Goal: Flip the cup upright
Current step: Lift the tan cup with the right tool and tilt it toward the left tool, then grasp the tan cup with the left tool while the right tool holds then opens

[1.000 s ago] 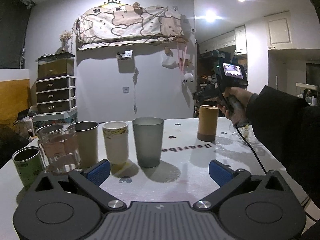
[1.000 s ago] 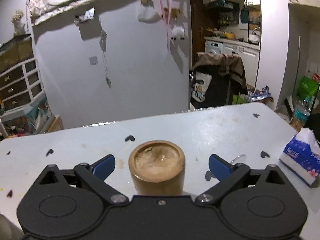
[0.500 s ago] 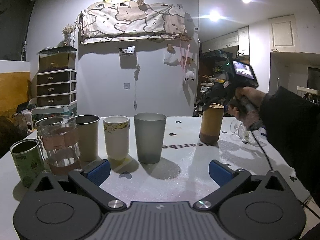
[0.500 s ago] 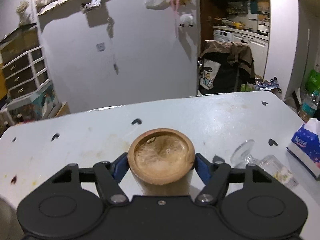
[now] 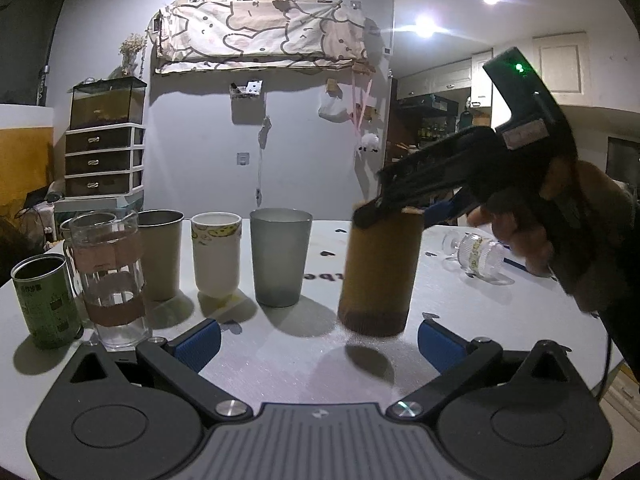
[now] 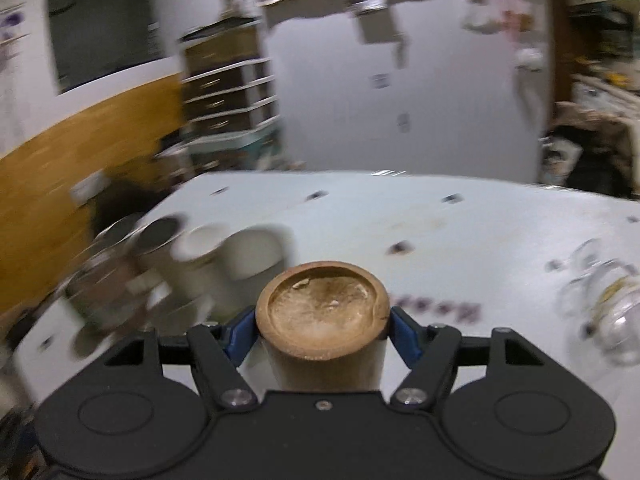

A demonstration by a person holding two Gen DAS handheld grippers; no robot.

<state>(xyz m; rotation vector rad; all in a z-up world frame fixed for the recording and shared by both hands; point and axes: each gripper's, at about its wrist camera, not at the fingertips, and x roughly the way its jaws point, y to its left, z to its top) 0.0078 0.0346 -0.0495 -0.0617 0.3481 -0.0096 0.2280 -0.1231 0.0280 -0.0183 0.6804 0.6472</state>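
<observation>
A brown bamboo cup (image 5: 378, 272) stands upside down, its closed base facing up, held a little above the white table (image 5: 304, 356). My right gripper (image 6: 322, 330) is shut on the bamboo cup (image 6: 324, 320) near its upper end; it shows in the left wrist view (image 5: 400, 210) coming from the right. My left gripper (image 5: 318, 338) is open and empty, low over the table, just in front of the cup.
A row stands at the left: green can (image 5: 44, 300), glass pitcher (image 5: 110, 276), metal cup (image 5: 160, 252), paper cup (image 5: 216, 252), grey tumbler (image 5: 280, 256). A small glass (image 5: 476, 250) lies on its side at the right.
My right gripper closed on the bamboo cup, lifted it and carried it left and nearer to my left gripper, beside the grey tumbler. The left gripper stayed open.
</observation>
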